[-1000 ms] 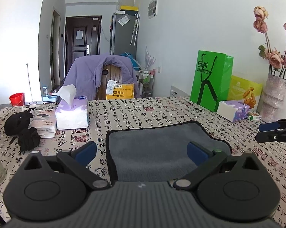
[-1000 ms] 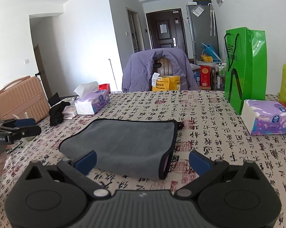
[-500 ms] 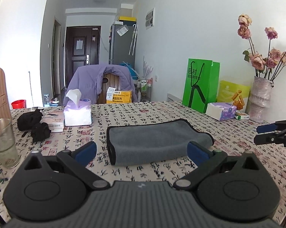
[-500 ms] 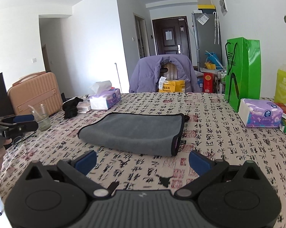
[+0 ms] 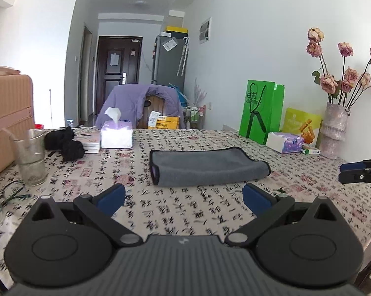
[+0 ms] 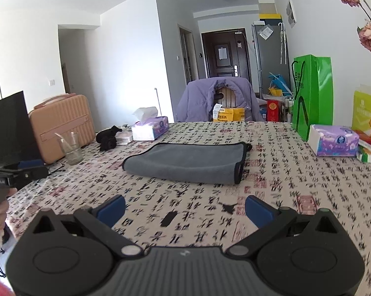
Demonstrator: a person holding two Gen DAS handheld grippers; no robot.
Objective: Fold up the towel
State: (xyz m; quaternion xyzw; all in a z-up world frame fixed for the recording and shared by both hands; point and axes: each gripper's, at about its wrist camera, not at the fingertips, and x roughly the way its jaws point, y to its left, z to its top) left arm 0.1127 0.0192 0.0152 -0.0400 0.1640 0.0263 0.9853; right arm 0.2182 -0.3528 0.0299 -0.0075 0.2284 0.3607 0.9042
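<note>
Left gripper and right gripper both wide, empty, now pulled back well clear of the towel. It lies folded mid-surface at 12 o'clock; fold looks finished. Green bag at 2 o'clock: Chinese characters, unreadable.

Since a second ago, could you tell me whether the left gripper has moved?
Yes. The left gripper has drawn back from the folded grey towel, which lies well ahead of its open fingers now, with bare tablecloth between.
</note>
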